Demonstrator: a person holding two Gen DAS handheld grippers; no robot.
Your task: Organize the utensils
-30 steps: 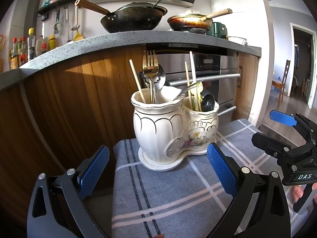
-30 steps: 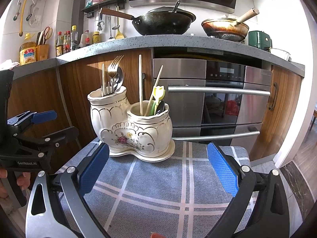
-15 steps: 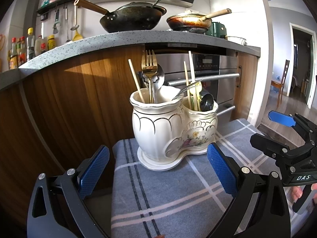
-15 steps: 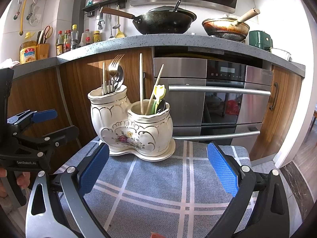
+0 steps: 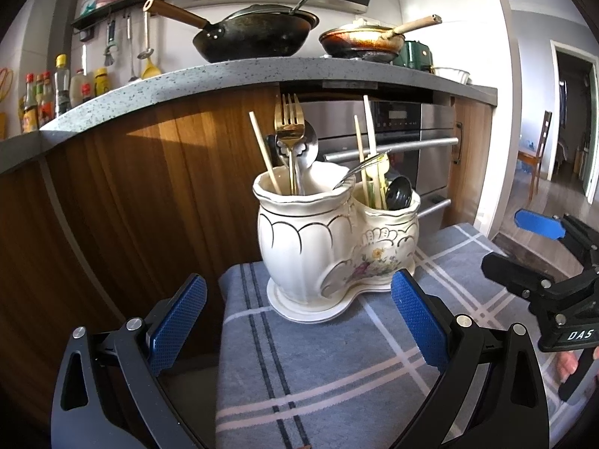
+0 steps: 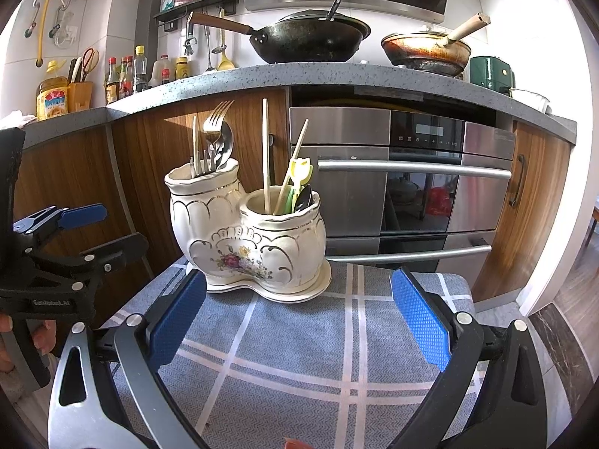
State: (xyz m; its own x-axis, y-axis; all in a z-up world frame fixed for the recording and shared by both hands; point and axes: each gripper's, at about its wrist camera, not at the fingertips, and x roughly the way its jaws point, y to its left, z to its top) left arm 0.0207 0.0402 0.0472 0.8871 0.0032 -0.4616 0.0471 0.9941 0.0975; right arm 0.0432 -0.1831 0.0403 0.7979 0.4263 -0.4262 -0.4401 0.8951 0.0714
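A white ceramic two-pot utensil holder (image 5: 329, 239) (image 6: 247, 239) stands on a grey checked cloth (image 5: 337, 366) (image 6: 337, 336). The taller pot holds a gold fork (image 5: 287, 131) (image 6: 216, 119), a silver spoon (image 5: 307, 146), and a chopstick (image 5: 264, 149). The shorter pot holds chopsticks (image 6: 265, 153), a yellow-green utensil (image 6: 297, 176) and a black spoon (image 5: 398, 192). My left gripper (image 5: 299, 321) is open and empty in front of the holder. My right gripper (image 6: 299, 321) is open and empty, also short of it.
A wooden cabinet front (image 5: 131, 205) and a steel oven (image 6: 411, 179) stand behind the holder. The counter (image 6: 299, 75) above carries two pans. The cloth's left edge (image 5: 224, 336) drops off near my left gripper.
Both grippers have shifted very slightly; the holder sits a little lower and nearer in the views. Nothing was taken hold of or let go.
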